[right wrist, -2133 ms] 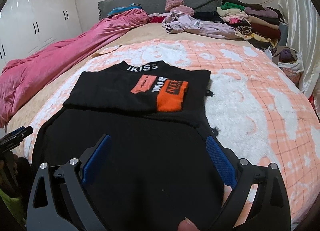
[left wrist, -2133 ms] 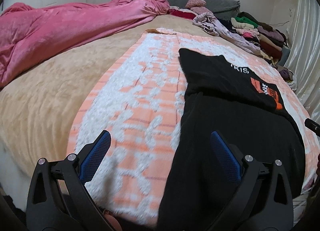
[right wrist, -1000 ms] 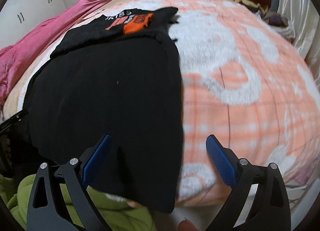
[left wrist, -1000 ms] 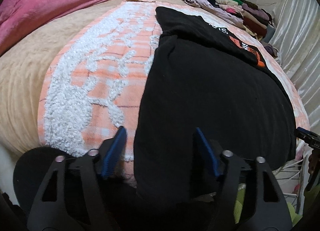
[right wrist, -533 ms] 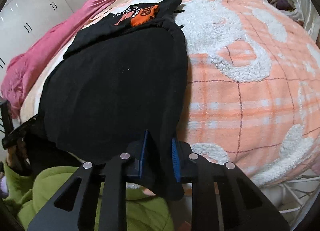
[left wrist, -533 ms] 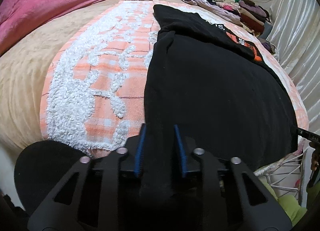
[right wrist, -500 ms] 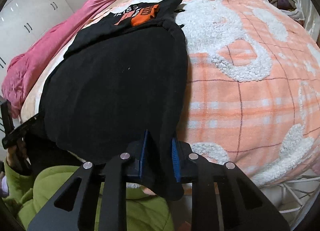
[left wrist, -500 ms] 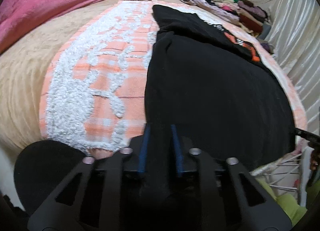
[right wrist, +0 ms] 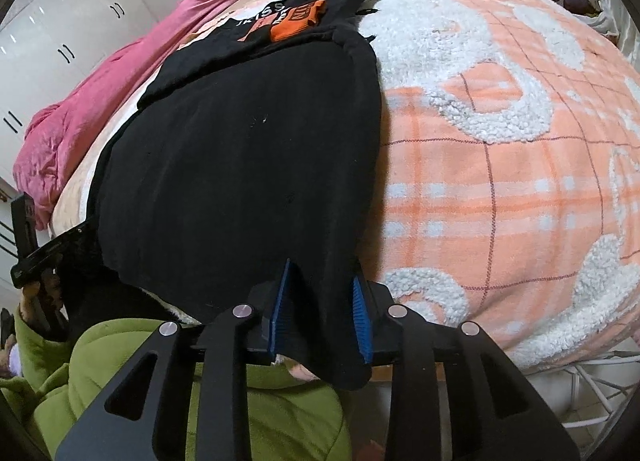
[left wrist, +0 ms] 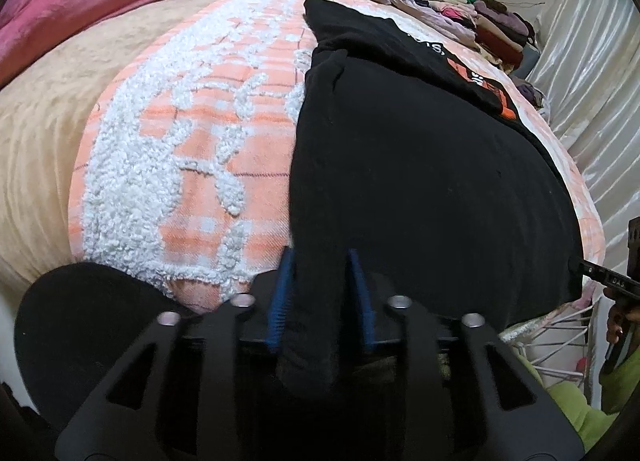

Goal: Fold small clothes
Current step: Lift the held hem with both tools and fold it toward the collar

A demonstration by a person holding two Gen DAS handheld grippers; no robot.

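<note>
Black shirt (left wrist: 420,165) lies half folded on the blanket (left wrist: 168,165); my left claw (left wrist: 320,297) and right claw (right wrist: 320,309), jaws just eased wider, each pinch a hem corner, final fold remaining.

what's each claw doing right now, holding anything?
Left claw: closed on the near hem of the black garment, jaws just eased slightly.
Right claw: closed on the hem's other corner, jaws likewise eased.
</note>
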